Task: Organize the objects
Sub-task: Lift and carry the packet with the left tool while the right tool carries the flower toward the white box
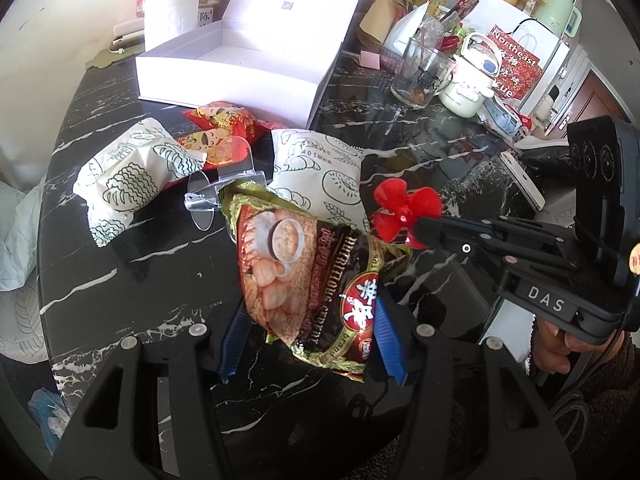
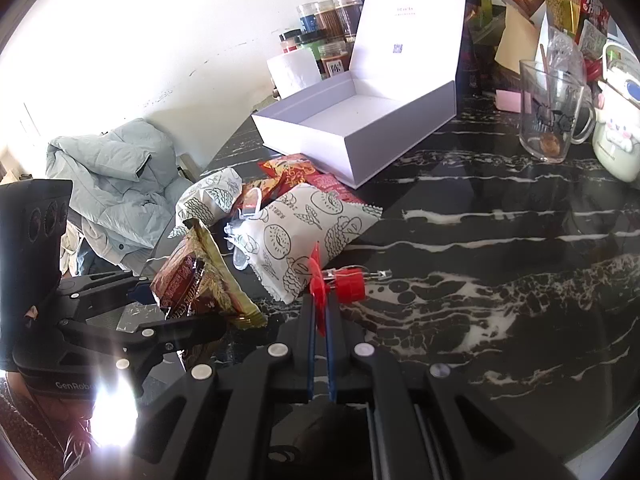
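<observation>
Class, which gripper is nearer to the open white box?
Left. The left gripper, holding the cereal packet, sits closer to the white box; the right gripper, gripping the red propeller, is farther away.

Black grippers (image 1: 308, 344), blue jaws, silver screws

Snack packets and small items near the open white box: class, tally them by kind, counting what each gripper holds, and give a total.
White printed bread packets: 2
Red snack packets: 2
Brown cereal sachet, in the left gripper: 1
Red propeller, in the right gripper: 1
Clear plastic stand: 1
Total: 7
</observation>
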The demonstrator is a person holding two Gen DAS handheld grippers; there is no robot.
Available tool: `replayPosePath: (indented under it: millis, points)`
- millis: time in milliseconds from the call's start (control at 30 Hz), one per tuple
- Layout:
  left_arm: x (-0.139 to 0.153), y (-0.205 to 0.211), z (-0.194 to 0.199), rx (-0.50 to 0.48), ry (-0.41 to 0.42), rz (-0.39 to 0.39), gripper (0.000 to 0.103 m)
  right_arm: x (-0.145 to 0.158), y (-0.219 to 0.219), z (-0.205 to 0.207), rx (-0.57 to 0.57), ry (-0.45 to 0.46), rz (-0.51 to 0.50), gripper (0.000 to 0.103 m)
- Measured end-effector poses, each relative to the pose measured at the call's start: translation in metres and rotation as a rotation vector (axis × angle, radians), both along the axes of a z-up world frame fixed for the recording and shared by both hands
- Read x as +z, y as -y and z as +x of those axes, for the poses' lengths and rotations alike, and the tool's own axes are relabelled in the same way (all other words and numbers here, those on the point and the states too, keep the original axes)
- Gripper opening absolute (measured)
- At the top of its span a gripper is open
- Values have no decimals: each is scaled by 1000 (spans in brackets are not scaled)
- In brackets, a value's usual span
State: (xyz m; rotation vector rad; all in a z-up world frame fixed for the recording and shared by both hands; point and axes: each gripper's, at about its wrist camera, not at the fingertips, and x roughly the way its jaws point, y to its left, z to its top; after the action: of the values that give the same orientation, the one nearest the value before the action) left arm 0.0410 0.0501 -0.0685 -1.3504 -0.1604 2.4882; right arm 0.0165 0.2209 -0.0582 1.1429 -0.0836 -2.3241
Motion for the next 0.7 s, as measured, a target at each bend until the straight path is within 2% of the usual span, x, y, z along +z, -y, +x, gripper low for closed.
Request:
replayPosePath:
  millis: [500,700]
  points:
    - [35,-3,-4,11,-121,-34,54,42,-5,6,26,-147,14,4]
    - [48,-2,-13,15,-142,-39,54,58,-4,0,46,-195,25,4]
